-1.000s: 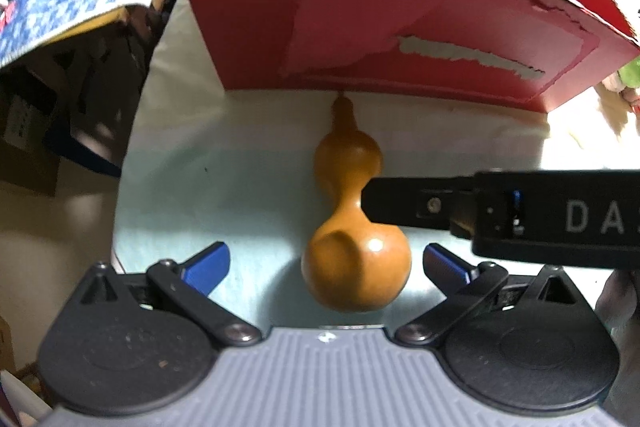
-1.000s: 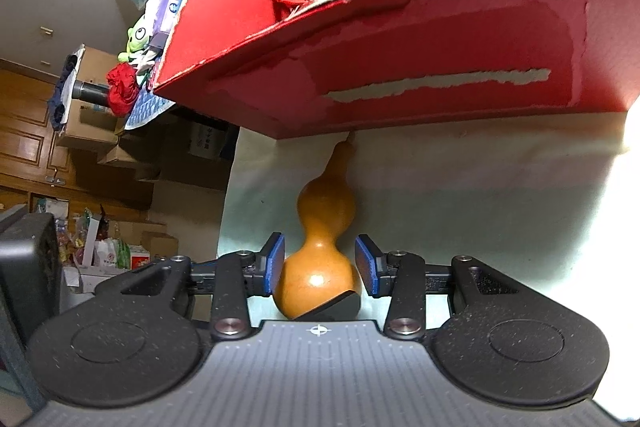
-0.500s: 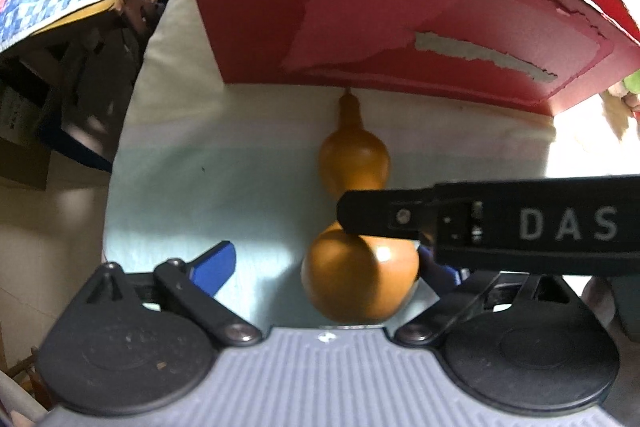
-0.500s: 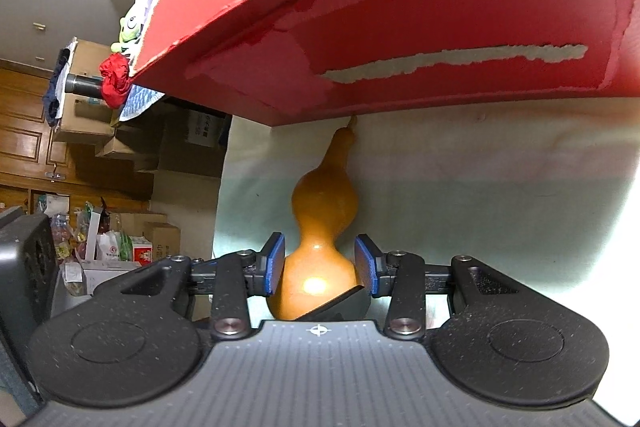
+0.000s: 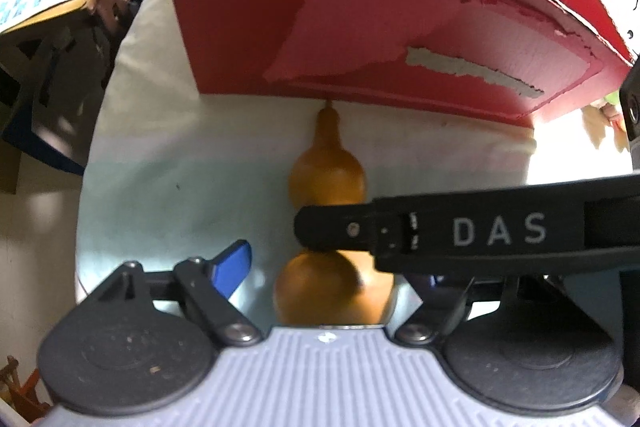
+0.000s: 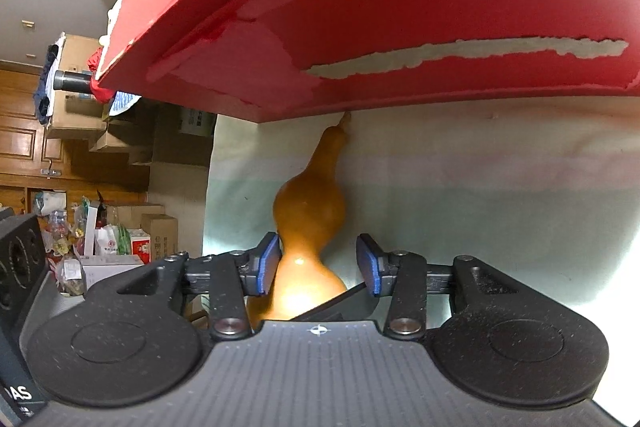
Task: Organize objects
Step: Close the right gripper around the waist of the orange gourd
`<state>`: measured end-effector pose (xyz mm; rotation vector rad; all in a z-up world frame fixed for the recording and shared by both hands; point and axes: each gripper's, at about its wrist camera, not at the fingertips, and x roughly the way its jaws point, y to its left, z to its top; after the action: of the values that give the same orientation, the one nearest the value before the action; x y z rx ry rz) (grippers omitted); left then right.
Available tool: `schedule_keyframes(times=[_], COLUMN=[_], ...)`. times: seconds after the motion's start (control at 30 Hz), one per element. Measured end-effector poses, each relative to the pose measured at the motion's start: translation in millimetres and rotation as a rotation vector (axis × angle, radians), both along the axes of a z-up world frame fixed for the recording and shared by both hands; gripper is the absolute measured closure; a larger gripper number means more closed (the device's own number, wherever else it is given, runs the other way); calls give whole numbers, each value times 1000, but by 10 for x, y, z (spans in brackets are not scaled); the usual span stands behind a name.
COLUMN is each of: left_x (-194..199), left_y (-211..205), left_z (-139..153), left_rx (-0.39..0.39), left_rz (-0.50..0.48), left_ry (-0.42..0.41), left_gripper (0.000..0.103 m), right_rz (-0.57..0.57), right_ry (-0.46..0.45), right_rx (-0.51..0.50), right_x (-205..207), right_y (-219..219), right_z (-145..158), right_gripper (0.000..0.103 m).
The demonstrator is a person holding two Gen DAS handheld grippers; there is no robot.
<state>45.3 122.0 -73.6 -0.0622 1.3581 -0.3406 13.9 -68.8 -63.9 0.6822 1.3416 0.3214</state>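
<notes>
A tan gourd (image 5: 327, 171) lies on a pale cloth (image 5: 168, 187), its thin stem tip touching the bottom edge of a red box (image 5: 280, 7) with torn patches on its side. The right gripper (image 6: 317, 263) straddles the gourd's narrow waist, its blue pads (image 6: 267, 261) close on either side but with a gap showing on the right, so the jaws stand narrowly parted. The left gripper (image 5: 332, 267) sits behind the gourd's round base with its jaws spread wide; its right pad is hidden behind the other tool's black finger.
</notes>
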Motion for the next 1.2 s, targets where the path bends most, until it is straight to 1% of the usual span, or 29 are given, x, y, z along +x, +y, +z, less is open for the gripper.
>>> schedule_keyframes(times=[0.07,0.13,0.2,0.23,0.27,0.3,0.37,0.4,0.57,0.87,1.2], left_x=[4,-2,-5,-4,-3,-3,-10,-18,-9,-21,-100], left_y=[2,26,56,66,71,70,45,24,-45,-106,-151], left_z=[3,12,20,22,22,23,28,32,40,59,120], left_rx=[-4,-25,-53,-62,-71,-70,-62,-54,-34,-14,-62], left_rz=[-5,-6,-5,-6,-8,-10,-20,-24,-43,-39,-29], left_ry=[-5,-16,-17,-16,-15,-16,-24,-30,-39,-40,-38], left_gripper=[23,27,36,38,43,43,44,44,45,45,47], right_rz=[9,24,35,39,43,47,59,65,84,103,112], right_ry=[3,1,2,5,8,12,15,17,28,36,26], right_rx=[3,-1,2,7,14,19,38,40,50,66,91], right_x=[17,35,44,55,66,76,97,104,127,178,87], right_y=[-1,1,1,2,-2,-7,-13,-11,-41,-83,-264], right_z=[1,9,12,5,-2,-7,-17,-19,-25,-19,2], right_gripper=[55,55,56,56,57,58,65,67,66,65,66])
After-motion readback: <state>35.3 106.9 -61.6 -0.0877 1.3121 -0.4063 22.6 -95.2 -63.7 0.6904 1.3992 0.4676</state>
